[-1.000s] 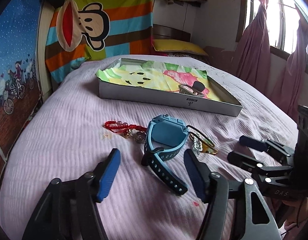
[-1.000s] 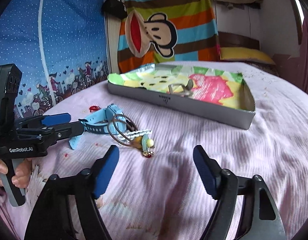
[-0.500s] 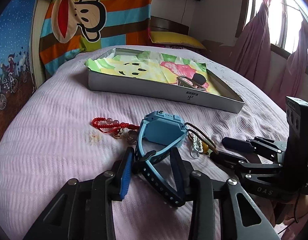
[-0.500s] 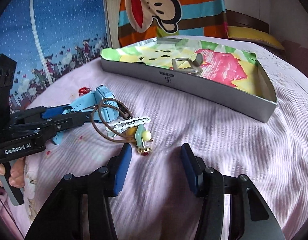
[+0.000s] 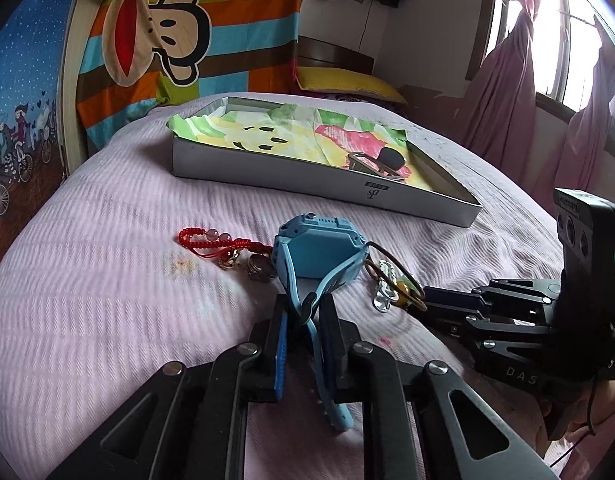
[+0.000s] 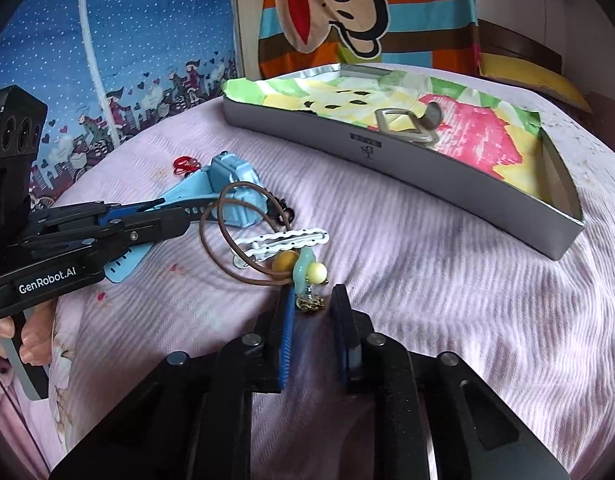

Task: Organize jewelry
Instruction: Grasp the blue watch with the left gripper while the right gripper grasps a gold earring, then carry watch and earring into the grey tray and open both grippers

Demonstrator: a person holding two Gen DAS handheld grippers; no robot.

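Lying on a bed covered with a pale purple ribbed bedspread (image 5: 107, 280) is a small heap of jewelry, seen from two handheld grippers.

The left gripper (image 5: 303, 320) has its jaws closing to a narrow gap, with the strap of a light blue watch (image 5: 319, 252) between its blue pads; the pads appear to press on the strap. The watch body sits just beyond the fingertips, face tilted up. Left of the watch lies a red braided bracelet (image 5: 203, 240) with pale beads, and a small metal ring (image 5: 259, 272) rests touching the watch's left side.

Right of the watch is a tangle: a brown hair tie (image 6: 227, 236), a white wavy hair clip (image 6: 283, 240), and a charm with amber, mint and pale yellow beads (image 6: 303, 268). A small gold-coloured pendant (image 6: 309, 303) hangs from that charm.

The right gripper (image 6: 311, 308) is also closing, its jaws narrow, with the gold pendant sitting between the fingertips. Whether the pads are already pinching it cannot be told.

Farther back on the bed stands a shallow grey box (image 5: 267, 168), lined with bright green, yellow and pink paper. One watch with a dark face and grey band (image 5: 381, 160) already lies inside it, toward the right end.

A striped cloth with a cartoon monkey (image 5: 163, 44) hangs behind the bed, and purple curtains (image 5: 507, 92) frame a window on the right. Fingers of a hand (image 6: 31, 332) grip the left tool's handle.
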